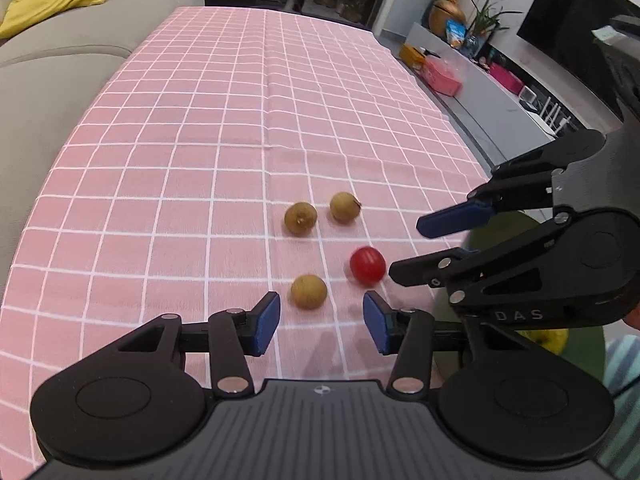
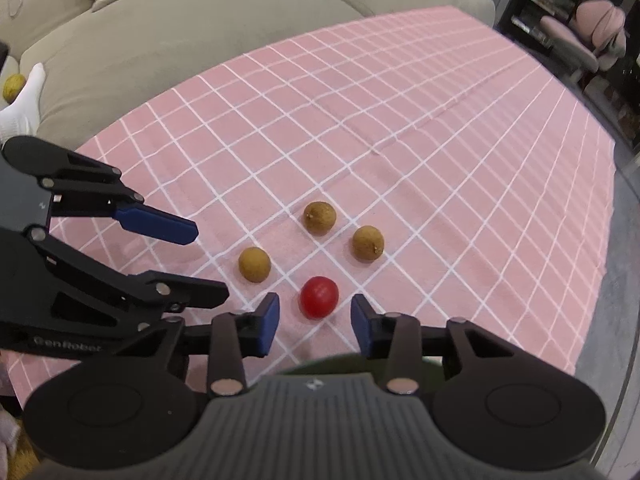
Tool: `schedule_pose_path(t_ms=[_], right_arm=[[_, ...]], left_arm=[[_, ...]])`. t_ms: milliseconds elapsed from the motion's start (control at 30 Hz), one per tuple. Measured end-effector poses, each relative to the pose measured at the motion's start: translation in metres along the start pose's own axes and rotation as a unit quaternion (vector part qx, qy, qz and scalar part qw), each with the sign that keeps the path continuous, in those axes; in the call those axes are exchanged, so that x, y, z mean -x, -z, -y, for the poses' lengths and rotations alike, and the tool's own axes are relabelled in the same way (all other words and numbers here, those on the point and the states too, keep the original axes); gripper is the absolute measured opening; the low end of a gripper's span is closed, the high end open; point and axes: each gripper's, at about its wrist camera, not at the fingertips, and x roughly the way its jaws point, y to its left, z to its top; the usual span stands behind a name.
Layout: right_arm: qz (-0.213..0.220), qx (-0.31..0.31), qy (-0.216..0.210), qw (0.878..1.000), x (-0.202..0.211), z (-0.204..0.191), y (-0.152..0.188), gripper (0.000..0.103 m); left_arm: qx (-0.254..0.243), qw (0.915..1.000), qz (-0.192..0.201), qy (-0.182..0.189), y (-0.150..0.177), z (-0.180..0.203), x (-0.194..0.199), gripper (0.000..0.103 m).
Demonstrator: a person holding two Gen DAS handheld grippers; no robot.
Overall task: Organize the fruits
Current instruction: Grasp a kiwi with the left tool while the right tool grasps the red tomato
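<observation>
beige sofa (image 2: 168, 40) | pink checked tablecloth (image 1: 240, 120) | dark TV (image 1: 580, 28)

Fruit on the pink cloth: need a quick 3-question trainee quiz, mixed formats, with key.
1. How many brown longans lie on the checked tablecloth?
2. True or false: the right tongs are clamped on the red cherry tomato.
3. Which fruit lies just ahead of the left tongs? A) the cherry tomato B) the nearest longan C) a banana

Key: 1) three. 2) false: the tomato sits just ahead of open pads, untouched. 3) B.
</observation>
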Motion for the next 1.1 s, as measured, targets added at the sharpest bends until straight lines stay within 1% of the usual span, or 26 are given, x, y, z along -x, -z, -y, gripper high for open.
schedule_pose_path(t_ms=[133, 300, 433, 533, 567, 633, 700, 767, 867, 1100], right_arm=[[-0.026, -0.011, -0.013, 1.0, -0.02, 0.01, -0.007, 0.033], [-0.053, -0.024, -0.037, 0.998, -0.04, 0.02, -0.012, 0.033], [-0.06, -0.04, -0.05, 0.996, -0.049, 0.027, -0.013, 0.033], [-0.063, -0.055, -0.071, 0.994, -0.054, 0.03, -0.013, 0.033], [-0.064, -0.058, -0.077, 0.993, -0.056, 0.03, -0.013, 0.033], [-0.066, -0.059, -0.079, 0.993, -0.058, 0.029, -0.014, 0.033], [-0.066, -0.063, -0.081, 0.993, -0.06, 0.028, -0.014, 0.032], [-0.065, -0.068, -0.08, 0.992, -0.061, 0.029, -0.014, 0.029], [-0.066, -0.071, -0.078, 0.992, -0.061, 0.028, -0.014, 0.024], [-0.058, -0.084, -0.071, 0.992, -0.057, 0.026, -0.014, 0.023]], left_arm=[[0.001, 1.0, 0.0, -0.006, -0.001, -0.001, -0.012, 0.053], [-0.016, 0.9997, -0.005, -0.017, 0.0, 0.004, -0.024, 0.046], [-0.018, 0.9997, -0.01, -0.016, 0.001, 0.004, -0.031, 0.044], [-0.022, 0.9995, -0.011, -0.018, 0.002, 0.007, -0.035, 0.044], [-0.025, 0.9995, -0.011, -0.018, 0.002, 0.008, -0.036, 0.042], [-0.026, 0.9994, -0.013, -0.019, 0.002, 0.009, -0.038, 0.039], [-0.025, 0.9994, -0.013, -0.019, 0.002, 0.009, -0.039, 0.032], [-0.024, 0.9994, -0.013, -0.019, 0.002, 0.008, -0.038, 0.028], [-0.023, 0.9994, -0.015, -0.02, 0.002, 0.007, -0.037, 0.027], [-0.005, 0.9998, -0.004, -0.018, 0.001, 0.004, -0.027, 0.027]])
